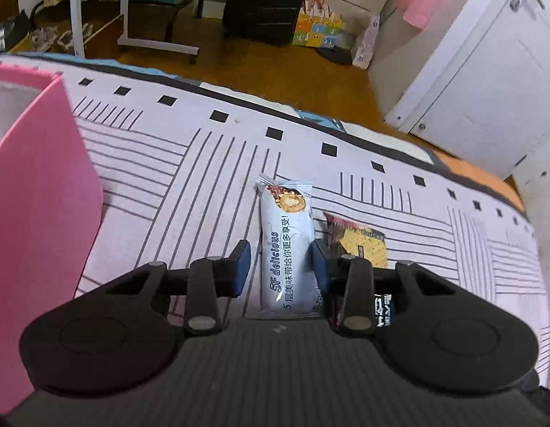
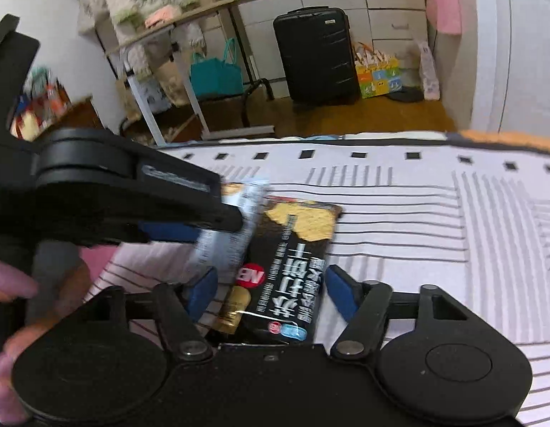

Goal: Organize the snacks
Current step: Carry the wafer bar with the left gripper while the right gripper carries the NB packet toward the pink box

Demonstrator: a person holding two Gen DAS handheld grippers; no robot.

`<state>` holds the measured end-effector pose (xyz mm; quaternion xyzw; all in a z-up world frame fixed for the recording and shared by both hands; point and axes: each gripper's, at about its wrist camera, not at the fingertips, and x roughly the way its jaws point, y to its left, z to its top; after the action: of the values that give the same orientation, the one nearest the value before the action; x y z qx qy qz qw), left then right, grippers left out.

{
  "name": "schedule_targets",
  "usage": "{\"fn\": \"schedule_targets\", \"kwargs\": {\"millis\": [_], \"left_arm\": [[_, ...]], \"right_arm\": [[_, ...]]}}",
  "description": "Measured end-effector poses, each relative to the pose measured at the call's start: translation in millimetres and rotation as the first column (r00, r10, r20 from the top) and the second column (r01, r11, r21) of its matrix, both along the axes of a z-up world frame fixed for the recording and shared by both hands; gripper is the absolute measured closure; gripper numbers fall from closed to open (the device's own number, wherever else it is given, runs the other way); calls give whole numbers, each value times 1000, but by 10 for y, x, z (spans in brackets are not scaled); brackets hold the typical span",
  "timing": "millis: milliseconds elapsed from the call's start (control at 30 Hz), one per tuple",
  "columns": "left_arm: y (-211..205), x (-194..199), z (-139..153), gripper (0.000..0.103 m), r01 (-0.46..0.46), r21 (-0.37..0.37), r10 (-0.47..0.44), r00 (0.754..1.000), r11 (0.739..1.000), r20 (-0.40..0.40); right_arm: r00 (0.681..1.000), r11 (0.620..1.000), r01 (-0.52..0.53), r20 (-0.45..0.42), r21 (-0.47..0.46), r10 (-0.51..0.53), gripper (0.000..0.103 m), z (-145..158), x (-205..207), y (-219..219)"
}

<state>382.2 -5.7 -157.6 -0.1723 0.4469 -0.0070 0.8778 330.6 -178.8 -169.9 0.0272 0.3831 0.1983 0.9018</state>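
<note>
- We see a white snack packet (image 1: 288,245) lying lengthwise on the patterned bedspread (image 1: 168,149); it carries blue "5F delicious" lettering, Chinese characters and a picture of a nut-topped pastry at its far end.
- Just beside it on its right lies a black snack packet (image 2: 292,267) with bold white characters, a red "NEW" patch, a gold shape near its close end and a cracker picture at the far end. The two packets touch or slightly overlap along their long edges.
- A pink box (image 1: 32,206) stands at the left of the bedspread, well apart from the packets.
- Our left claw (image 1: 280,267) sits low over the white packet, its blue pads spread on either side of it; the right pad touches or nearly touches the packet's edge, the left pad stands clear. It holds nothing.
- Our right claw (image 2: 271,291) is spread wide around the black packet's near half, with gaps on both sides, gripping nothing.
- In the right wrist view the left claw's body crosses from the left, blurred, with a hand (image 2: 22,306) at its handle.
</note>
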Motion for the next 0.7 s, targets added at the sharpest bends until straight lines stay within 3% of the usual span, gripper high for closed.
{"fn": "schedule_targets", "kwargs": {"millis": [100, 233, 333, 400, 500, 533, 600, 700], "left_arm": [[52, -23, 17, 77, -2, -15, 2, 1000, 1000, 29], [90, -38, -27, 78, -9, -22, 10, 999, 1000, 40], [63, -74, -35, 75, -7, -5, 7, 999, 1000, 52], [67, -83, -63, 74, 3, -29, -2, 999, 1000, 43], [56, -111, -114, 75, 10, -42, -8, 998, 999, 56], [34, -127, -124, 76, 15, -30, -13, 998, 999, 68], [2, -169, -117, 79, 23, -21, -21, 996, 1000, 84], [-8, -206, -78, 81, 44, -25, -42, 996, 999, 82]], "right_arm": [[999, 995, -42, -9, -89, 41, 43, 33, -27, -39], [999, 990, -37, -8, -136, 37, 43, 65, -29, -113], [999, 988, -41, 0, -150, 41, 36, 64, -9, -87], [998, 982, -55, 27, -182, 61, 27, 27, 5, -18], [990, 975, -83, 97, -207, 105, 24, -65, 32, 9], [991, 980, -76, 95, -185, 95, 26, -67, 67, -1], [994, 986, -37, 91, -162, 53, 45, -29, 75, -47], [996, 988, -14, 84, -155, 27, 49, 7, 33, -91]]}}
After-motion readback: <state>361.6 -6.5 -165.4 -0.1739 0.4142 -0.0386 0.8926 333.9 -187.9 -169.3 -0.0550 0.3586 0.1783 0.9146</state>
